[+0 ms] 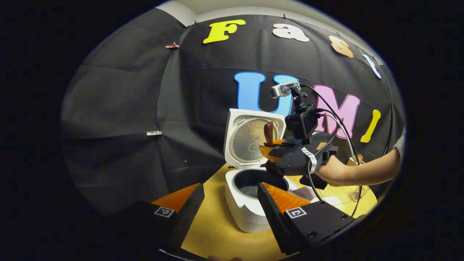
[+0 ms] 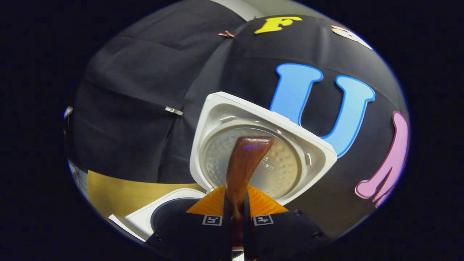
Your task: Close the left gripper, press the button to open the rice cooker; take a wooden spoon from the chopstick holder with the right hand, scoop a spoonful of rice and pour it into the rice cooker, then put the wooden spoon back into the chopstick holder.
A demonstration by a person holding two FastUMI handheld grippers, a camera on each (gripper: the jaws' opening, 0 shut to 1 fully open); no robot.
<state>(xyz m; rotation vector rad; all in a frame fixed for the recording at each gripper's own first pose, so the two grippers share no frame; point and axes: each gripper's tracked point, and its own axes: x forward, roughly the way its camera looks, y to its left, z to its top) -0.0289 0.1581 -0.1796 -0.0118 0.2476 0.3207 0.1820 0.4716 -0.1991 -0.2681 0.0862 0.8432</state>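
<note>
The white rice cooker [image 1: 246, 214] stands on the table with its lid [image 1: 253, 139] swung up and its dark inner pot [image 1: 259, 183] exposed. My left gripper [image 1: 230, 186] is open just in front of the cooker, one finger on each side of its front. A hand holds my right gripper [image 1: 273, 146] above the pot's far right rim. It is shut on the handle of a brown wooden spoon [image 1: 269, 132], whose bowl points up. In the right gripper view, my right gripper [image 2: 235, 197] clamps the spoon [image 2: 246, 159] in front of the lid [image 2: 290, 159], with the pot [image 2: 170, 217] low on the left.
The cooker sits on a light wooden table [image 1: 214, 232]. A person's forearm [image 1: 362, 174] reaches in from the right over the table. A small wire item [image 1: 357, 192] lies near the table's right edge. The black cloth wall stands close behind the cooker.
</note>
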